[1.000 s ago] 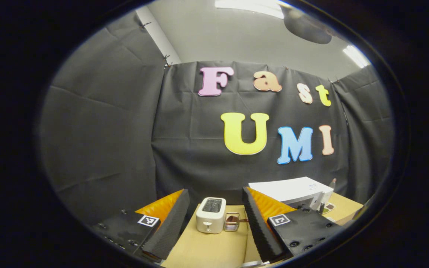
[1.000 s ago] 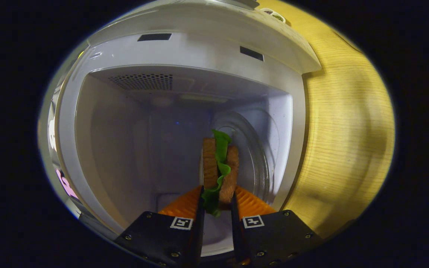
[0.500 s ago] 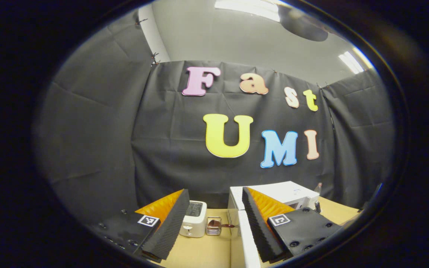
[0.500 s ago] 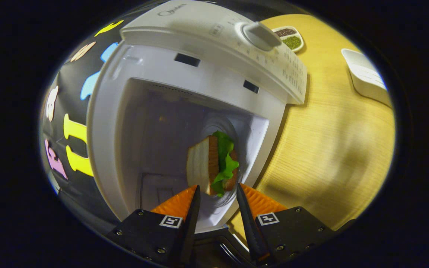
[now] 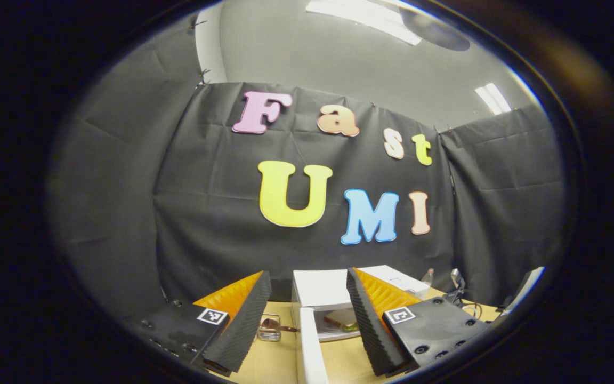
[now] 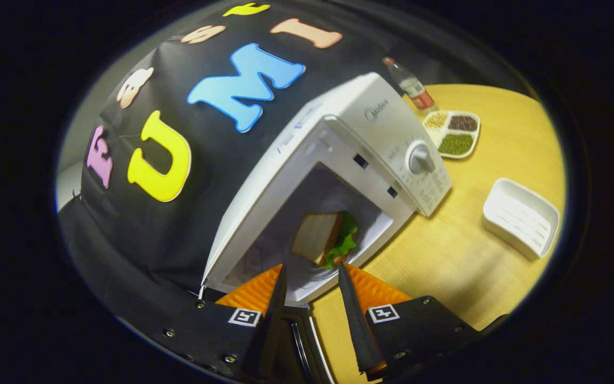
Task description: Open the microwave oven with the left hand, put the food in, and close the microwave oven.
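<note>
Well inside the microwave oven (image 6: 339, 160), sandwich (image 6: 324, 238) beyond the empty, parted right gripper (image 6: 309, 277); left gripper (image 5: 307, 285) jaws apart too.

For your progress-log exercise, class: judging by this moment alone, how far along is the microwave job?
Done: the microwave stands open, and the sandwich lies inside it, free of the right claw, whose fingers are parted. In hand: nothing; the left claw is open too, with the open door's edge in front of it. Left: closing the door.
</note>
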`<state>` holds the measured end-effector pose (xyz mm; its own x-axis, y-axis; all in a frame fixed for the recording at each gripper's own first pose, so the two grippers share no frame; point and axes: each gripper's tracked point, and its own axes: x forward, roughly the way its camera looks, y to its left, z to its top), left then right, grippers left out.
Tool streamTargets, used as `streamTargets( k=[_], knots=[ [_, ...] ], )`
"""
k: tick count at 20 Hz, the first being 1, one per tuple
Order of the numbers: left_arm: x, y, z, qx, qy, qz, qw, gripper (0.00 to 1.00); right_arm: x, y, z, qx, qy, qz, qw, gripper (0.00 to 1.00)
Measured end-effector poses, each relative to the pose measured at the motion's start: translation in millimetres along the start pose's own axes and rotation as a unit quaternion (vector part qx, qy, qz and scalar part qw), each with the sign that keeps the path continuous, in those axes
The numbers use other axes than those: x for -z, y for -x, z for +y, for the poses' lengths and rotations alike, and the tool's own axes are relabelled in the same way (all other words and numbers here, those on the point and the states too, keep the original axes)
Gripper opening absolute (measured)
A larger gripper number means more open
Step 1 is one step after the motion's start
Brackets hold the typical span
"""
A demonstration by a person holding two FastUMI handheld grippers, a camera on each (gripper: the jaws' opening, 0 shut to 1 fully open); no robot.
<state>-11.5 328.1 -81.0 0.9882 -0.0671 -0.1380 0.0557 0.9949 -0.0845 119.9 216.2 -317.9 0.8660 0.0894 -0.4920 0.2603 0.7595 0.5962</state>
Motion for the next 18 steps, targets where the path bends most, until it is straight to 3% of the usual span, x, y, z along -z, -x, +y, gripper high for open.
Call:
streamTargets(
  k=[5, 10, 14, 18],
  knots=[
    [14, -5, -33, 0.02, 0.018, 0.009, 1.0, 0.9, -63, 70, 5, -0.004, 0.139, -0.072, 0.988, 0.58],
    [22, -12, -74, 0.047, 0.053, 0.019, 0.997, 0.93, -90, 112, -1, 0.003, 0.209, -0.104, 0.972, 0.58],
    [18, -12, -85, 0.034, 0.033, 0.015, 0.999, 0.93, -115, 136, 5, 0.003, 0.266, -0.129, 0.955, 0.58],
    [26, -5, -91, 0.015, 0.02, 0.02, 0.999, 0.91, -162, 174, 2, 0.033, 0.3, -0.181, 0.936, 0.58]
  ],
)
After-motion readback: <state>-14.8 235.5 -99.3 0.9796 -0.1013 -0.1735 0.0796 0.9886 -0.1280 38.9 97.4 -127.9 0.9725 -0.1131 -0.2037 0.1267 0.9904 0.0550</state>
